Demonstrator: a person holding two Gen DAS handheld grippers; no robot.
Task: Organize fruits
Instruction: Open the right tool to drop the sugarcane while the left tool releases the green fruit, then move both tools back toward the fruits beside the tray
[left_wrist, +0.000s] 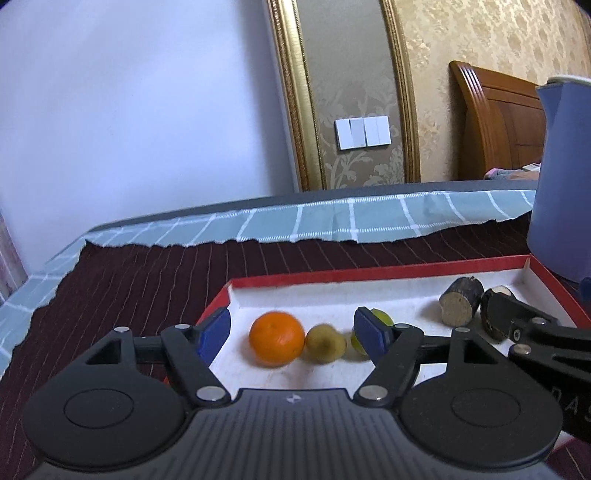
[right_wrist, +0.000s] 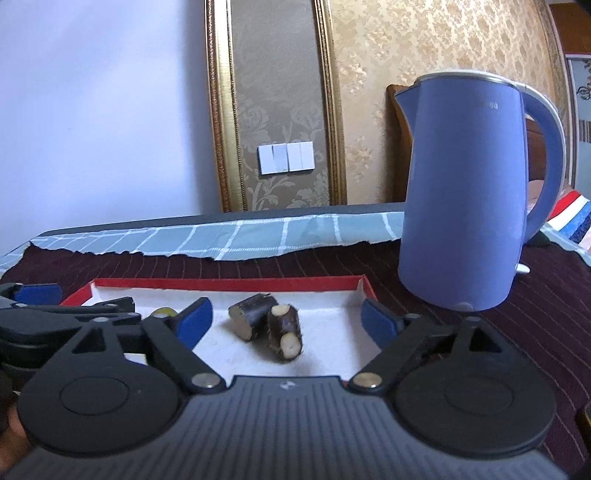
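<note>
Left tongs (left_wrist: 293, 330) stand spread and empty, low in the frame over the red-rimmed tray (left_wrist: 369, 273). Between their pads lie an orange (left_wrist: 276, 338) and a yellowish fruit (left_wrist: 324, 343), touching; a green fruit (left_wrist: 382, 317) sits behind the right pad. Right tongs (right_wrist: 286, 319) are also spread and empty, over two dark cane pieces (right_wrist: 266, 325) at frame centre. A blue kettle (right_wrist: 465, 199) stands on the desk (right_wrist: 546, 325), upper right.

Orange (left_wrist: 276, 339) between open left claw (left_wrist: 293, 330)
</note>
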